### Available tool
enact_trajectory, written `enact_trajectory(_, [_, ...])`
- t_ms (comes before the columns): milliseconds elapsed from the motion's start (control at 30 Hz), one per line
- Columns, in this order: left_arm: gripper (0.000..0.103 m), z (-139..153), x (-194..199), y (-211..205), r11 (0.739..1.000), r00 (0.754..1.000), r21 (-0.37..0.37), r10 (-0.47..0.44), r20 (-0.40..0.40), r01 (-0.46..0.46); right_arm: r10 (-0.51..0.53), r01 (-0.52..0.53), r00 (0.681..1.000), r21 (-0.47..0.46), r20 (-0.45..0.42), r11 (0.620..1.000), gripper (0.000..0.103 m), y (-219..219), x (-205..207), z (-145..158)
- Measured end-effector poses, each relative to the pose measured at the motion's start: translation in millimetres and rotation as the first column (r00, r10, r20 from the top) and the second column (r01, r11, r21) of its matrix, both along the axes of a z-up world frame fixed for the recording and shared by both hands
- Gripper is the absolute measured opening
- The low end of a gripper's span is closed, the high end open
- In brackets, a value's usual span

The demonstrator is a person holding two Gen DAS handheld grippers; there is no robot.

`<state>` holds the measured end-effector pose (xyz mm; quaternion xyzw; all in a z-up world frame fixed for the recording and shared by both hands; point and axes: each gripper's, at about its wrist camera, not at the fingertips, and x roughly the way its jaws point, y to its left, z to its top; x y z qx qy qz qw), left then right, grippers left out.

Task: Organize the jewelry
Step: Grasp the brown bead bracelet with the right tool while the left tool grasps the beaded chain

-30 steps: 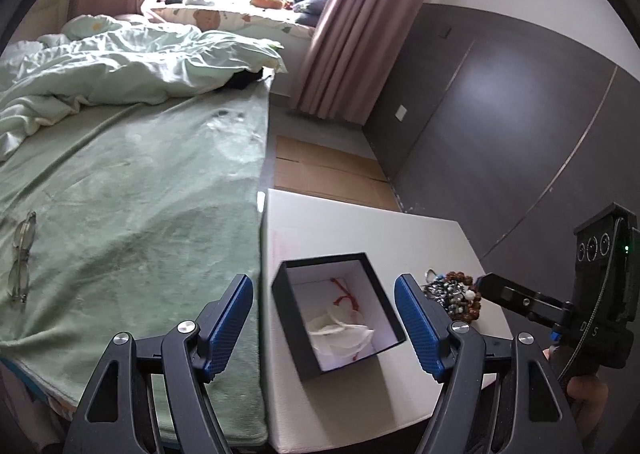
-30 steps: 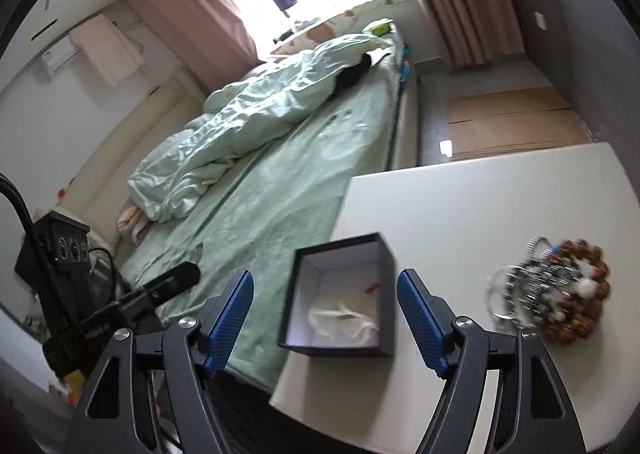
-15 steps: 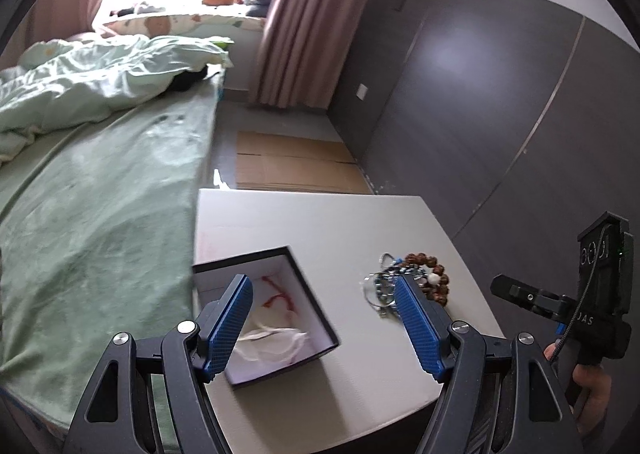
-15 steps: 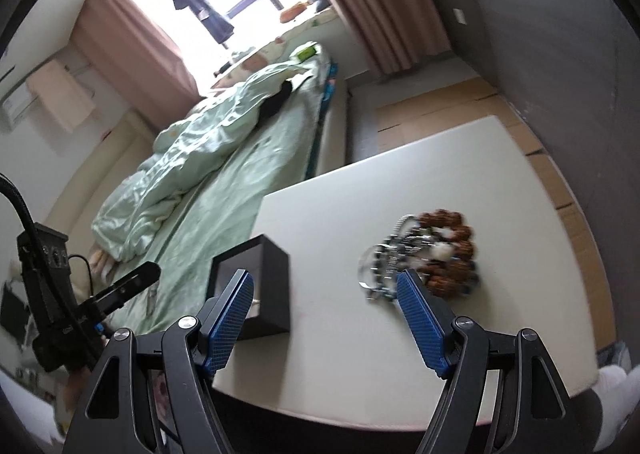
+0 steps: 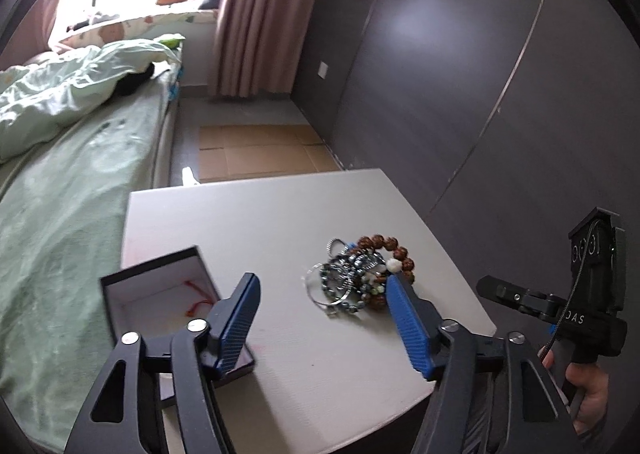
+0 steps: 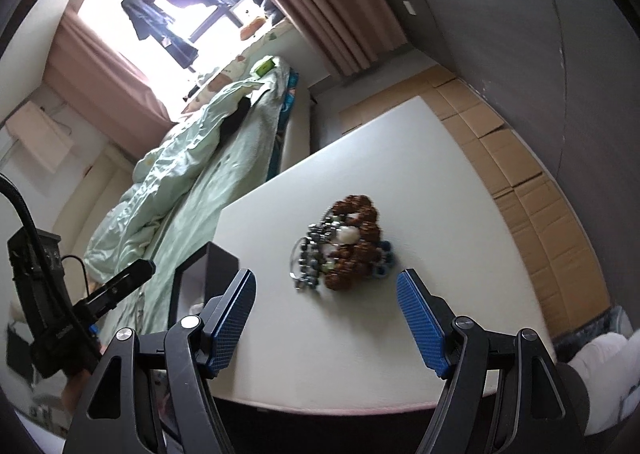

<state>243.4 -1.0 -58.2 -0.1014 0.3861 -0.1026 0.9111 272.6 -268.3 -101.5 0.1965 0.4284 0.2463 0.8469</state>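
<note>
My left hand-held gripper (image 5: 320,318) is narrowing on nothing; my right hand-held gripper (image 6: 325,318) stands wide, empty. Just ahead, mid-counter, lies the tangled heap of wooden-bead and metal bracelets (image 5: 358,278). Next I must pinch one strand free for the open black white-lined box (image 5: 160,294) at the white counter (image 5: 260,214)'s bed-side edge.

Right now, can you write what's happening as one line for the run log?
left gripper: closing, nothing held | right gripper: open, nothing held | bracelet pile: on table | black box: open, left of pile

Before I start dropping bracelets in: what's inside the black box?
The black box shows a white lining with a red string; the left gripper finger covers its near corner.
</note>
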Motion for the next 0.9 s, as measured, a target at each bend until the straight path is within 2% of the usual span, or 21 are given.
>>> enact_trajectory(167, [0.049,-12,15,-20,0.999,0.998,-0.004,-0.044,-0.044,0.044,-0.014,0.015,1.000,0.020,-0.013,1.000,0.073,-13,3,-10])
enact_trajectory(367, [0.039,-29,32,-44,0.996,0.992,-0.010,-0.092,-0.091,0.091,-0.014,0.015,0.999,0.042,-0.032,0.999,0.065,-24,9,-23])
enact_trajectory(500, [0.036,-42,44,-54,0.994,0.986,-0.028,-0.110,-0.127,0.107,-0.007,0.009,0.999,0.052,-0.042,0.999,0.062,-28,12,-31])
enact_trajectory(900, [0.028,-79,70,-67,0.994,0.971,-0.035,-0.107,-0.215,0.102,-0.011,0.016,0.998,0.069,-0.066,0.998,0.062,-36,19,-45])
